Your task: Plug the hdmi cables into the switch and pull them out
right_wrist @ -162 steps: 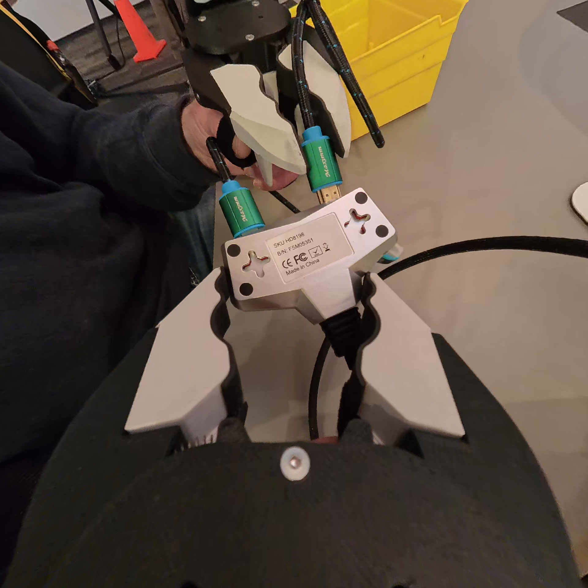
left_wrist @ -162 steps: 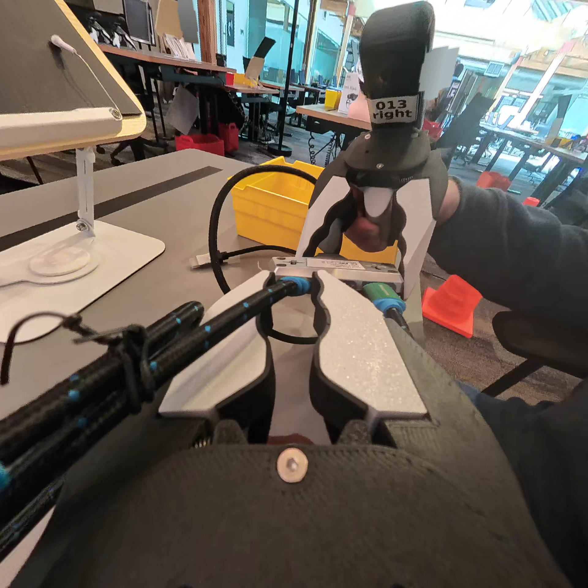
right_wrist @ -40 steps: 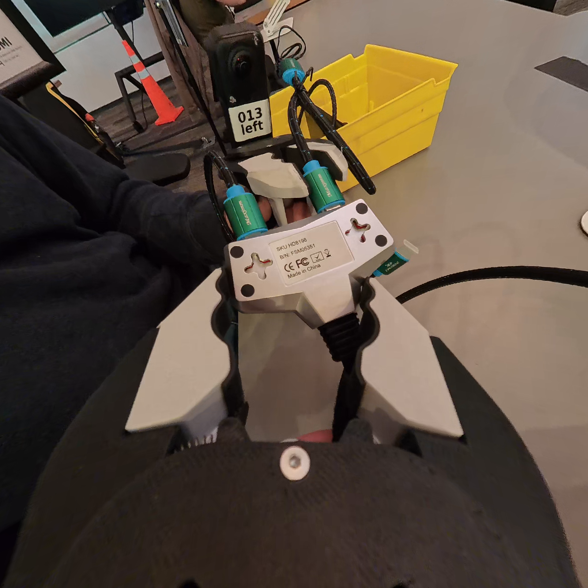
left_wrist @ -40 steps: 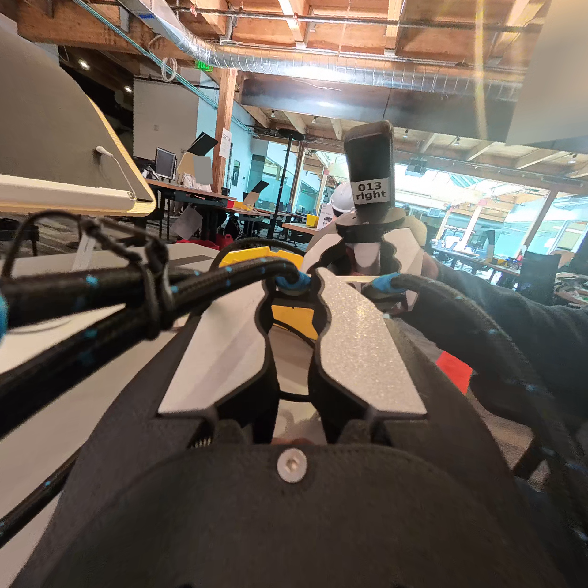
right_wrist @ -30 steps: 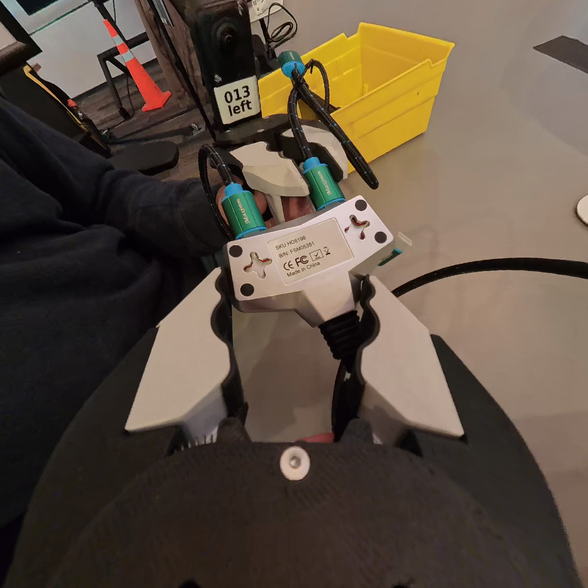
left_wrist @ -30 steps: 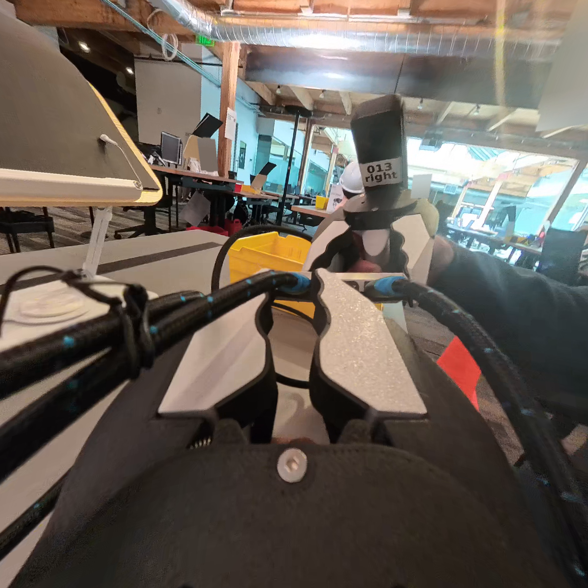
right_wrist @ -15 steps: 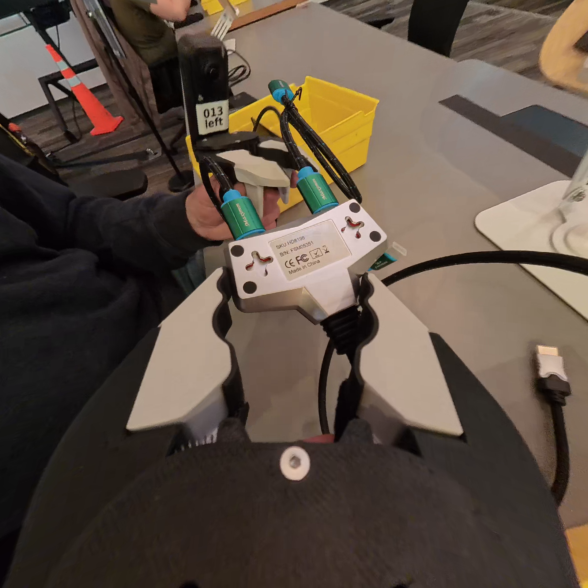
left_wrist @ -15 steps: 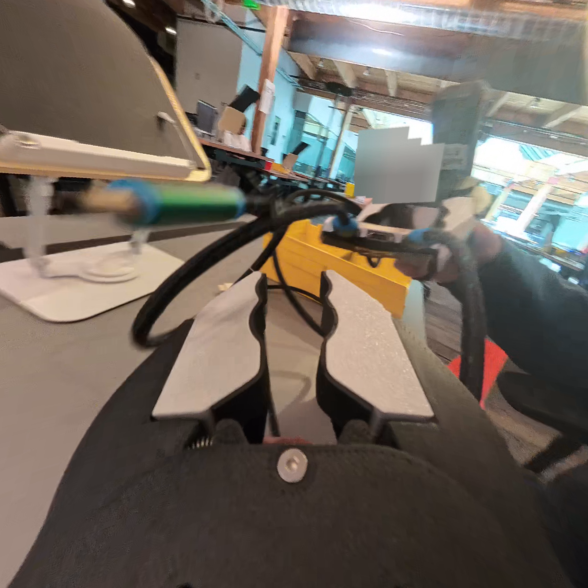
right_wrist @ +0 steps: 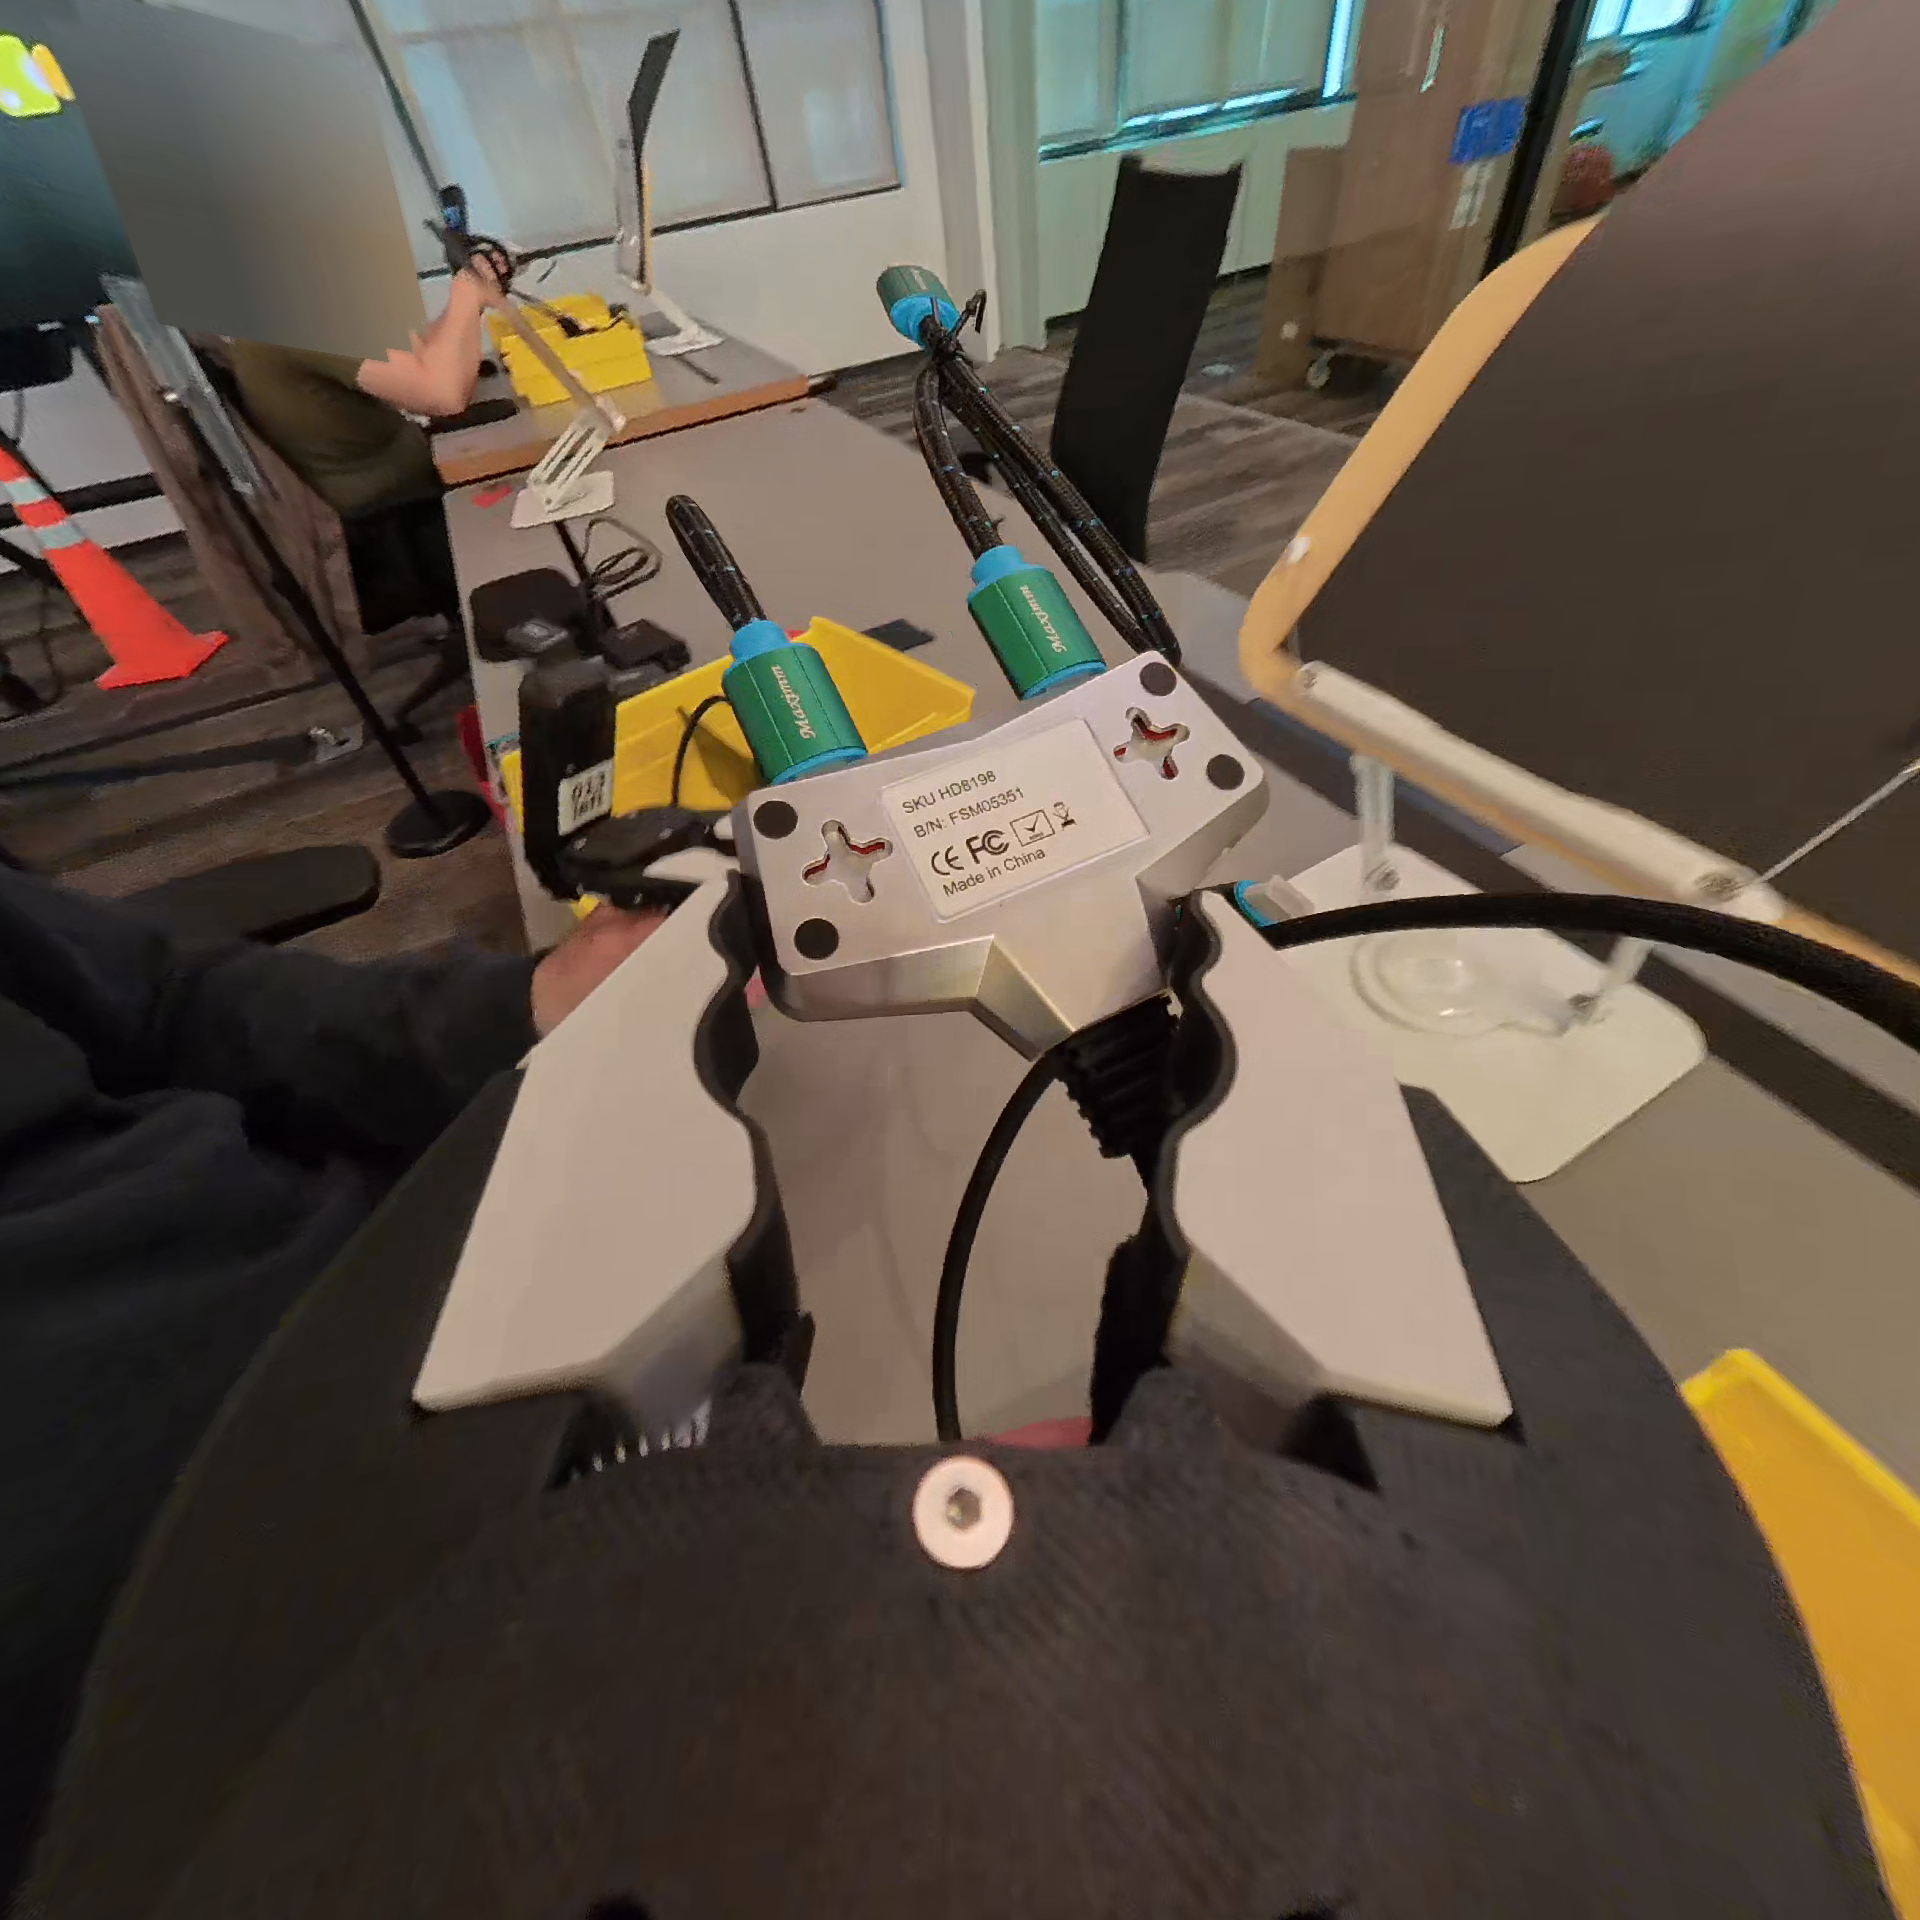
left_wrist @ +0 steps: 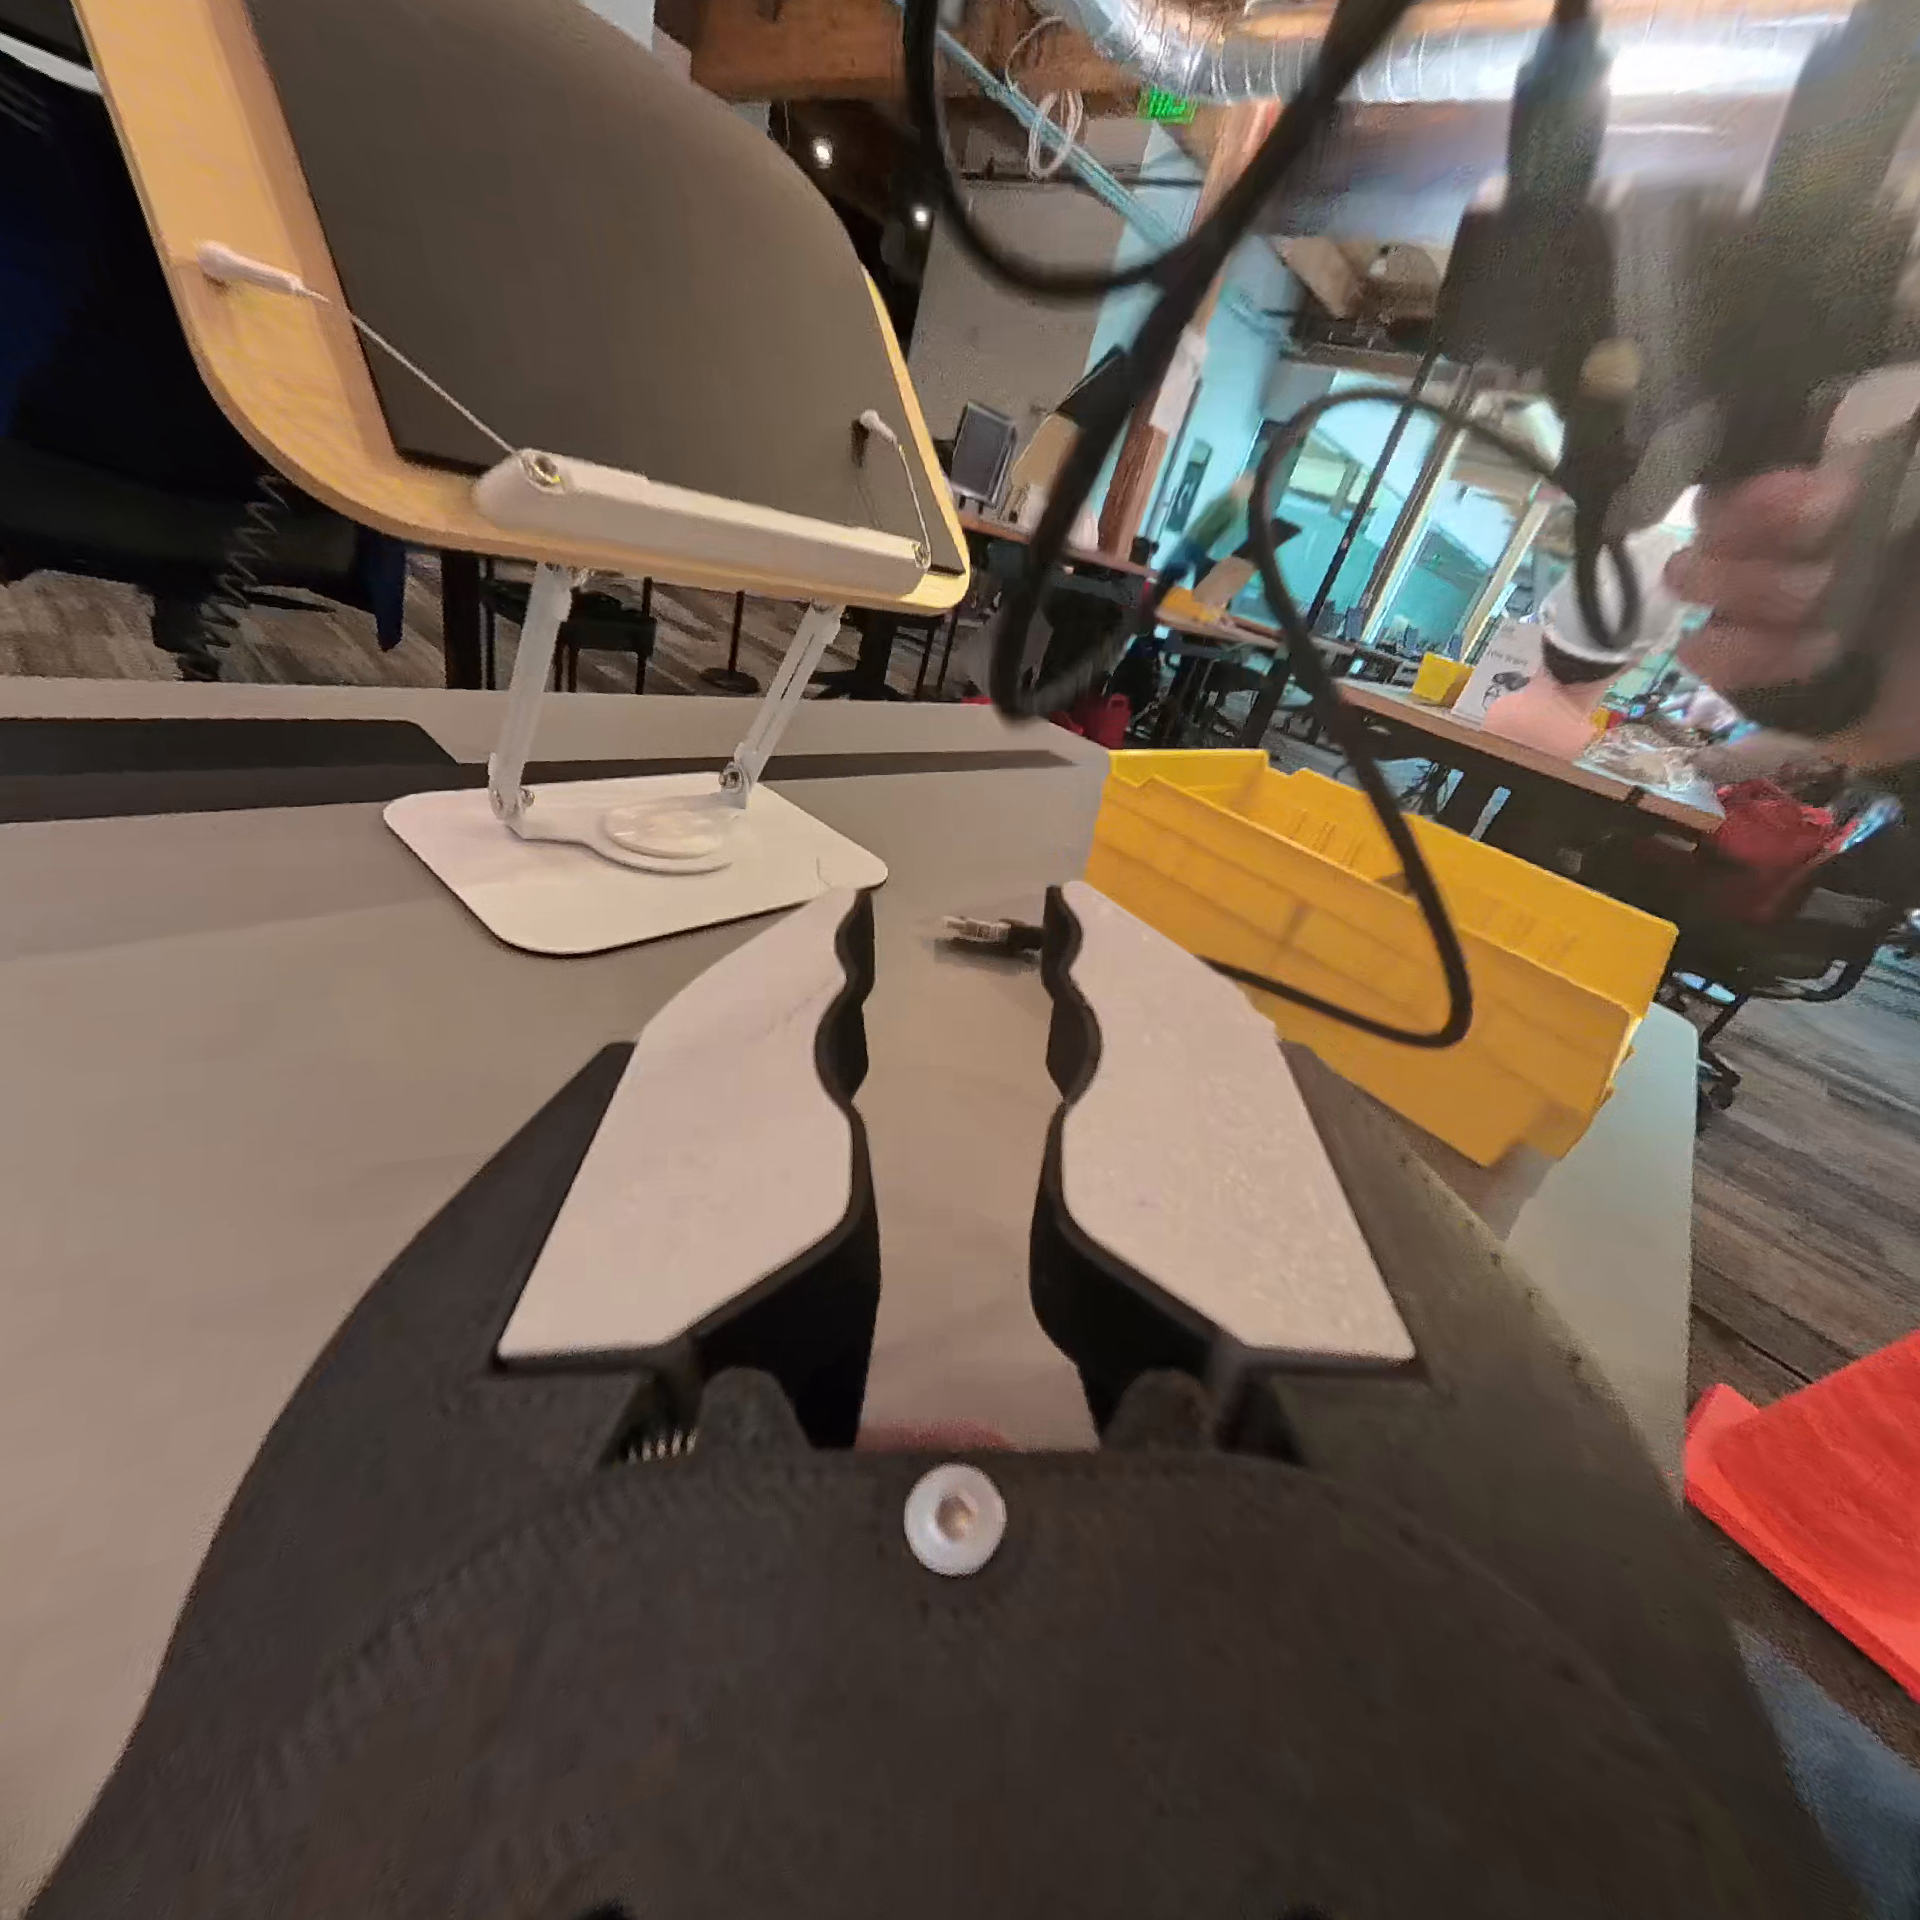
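Judging from the frames, the plugging half looks finished and the pulling-out half is coming: 2 green-and-blue metal-sleeved HDMI plugs, one on the left (right_wrist: 795,717) and one on the right (right_wrist: 1034,623), are sitting seated in the far edge of the silver, T-shaped metal HDMI switch (right_wrist: 997,862), each trailing a black braided cable with blue flecks.

The right gripper (right_wrist: 961,935) is holding that switch up above the grey table (right_wrist: 873,509), underside with its white label facing the camera. Its pale grey fingers (right_wrist: 623,1143) are standing moderately apart and are pinching the body near its narrow stem, where the switch's own thick black cord (right_wrist: 1558,920) is leaving to the right.

The left gripper (left_wrist: 951,935) is holding nothing; its jaws are standing at a narrow gap, hovering low over the table and pointing at a small loose connector (left_wrist: 977,932) lying there. A yellow plastic bin (left_wrist: 1382,935) is sitting just to its right, and a white-based tilted stand with a wooden rim (left_wrist: 634,873) is standing to its left.

The next move probably calls for the left gripper rising to 1 green plug, closing on its sleeve, and drawing straight back along the port axis while the right gripper is bracing the switch.
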Demonstrator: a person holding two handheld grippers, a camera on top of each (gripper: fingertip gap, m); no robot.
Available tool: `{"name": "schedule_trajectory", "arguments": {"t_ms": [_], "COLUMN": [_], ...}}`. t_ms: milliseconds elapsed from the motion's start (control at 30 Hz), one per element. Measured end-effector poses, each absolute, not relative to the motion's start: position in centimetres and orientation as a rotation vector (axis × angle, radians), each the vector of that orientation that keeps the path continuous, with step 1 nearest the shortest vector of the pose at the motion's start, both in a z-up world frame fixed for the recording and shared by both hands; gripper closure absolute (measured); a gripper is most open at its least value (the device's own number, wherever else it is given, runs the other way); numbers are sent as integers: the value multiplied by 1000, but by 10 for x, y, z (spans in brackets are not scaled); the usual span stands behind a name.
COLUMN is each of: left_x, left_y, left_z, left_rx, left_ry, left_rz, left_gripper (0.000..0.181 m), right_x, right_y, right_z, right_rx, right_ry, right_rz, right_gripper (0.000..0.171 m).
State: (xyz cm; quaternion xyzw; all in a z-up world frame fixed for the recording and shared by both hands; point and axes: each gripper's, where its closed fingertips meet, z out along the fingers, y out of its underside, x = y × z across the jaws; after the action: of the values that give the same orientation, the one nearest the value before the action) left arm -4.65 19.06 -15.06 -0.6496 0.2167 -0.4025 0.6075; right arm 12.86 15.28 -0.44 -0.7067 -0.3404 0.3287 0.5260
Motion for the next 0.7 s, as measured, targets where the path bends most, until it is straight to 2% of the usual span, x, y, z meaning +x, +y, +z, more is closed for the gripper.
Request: {"name": "schedule_trajectory", "arguments": {"t_ms": [467,567,700], "left_x": [-19,-16,-11], "left_y": [184,181,181], "left_z": [-183,-186,-194], "left_rx": [-1574,-1565,-1592], "left_ry": [610,637,643], "left_rz": [-908,-899,-912], "left_gripper": [154,165,157], "right_x": [201,212,229], "right_y": [208,216,221], "right_z": [171,212,263], "right_rx": [-1532,-1491,-1450], "right_ry": [-641,-635,-604], "right_rz": [566,524,452], "right_gripper": [92,92,92]}}
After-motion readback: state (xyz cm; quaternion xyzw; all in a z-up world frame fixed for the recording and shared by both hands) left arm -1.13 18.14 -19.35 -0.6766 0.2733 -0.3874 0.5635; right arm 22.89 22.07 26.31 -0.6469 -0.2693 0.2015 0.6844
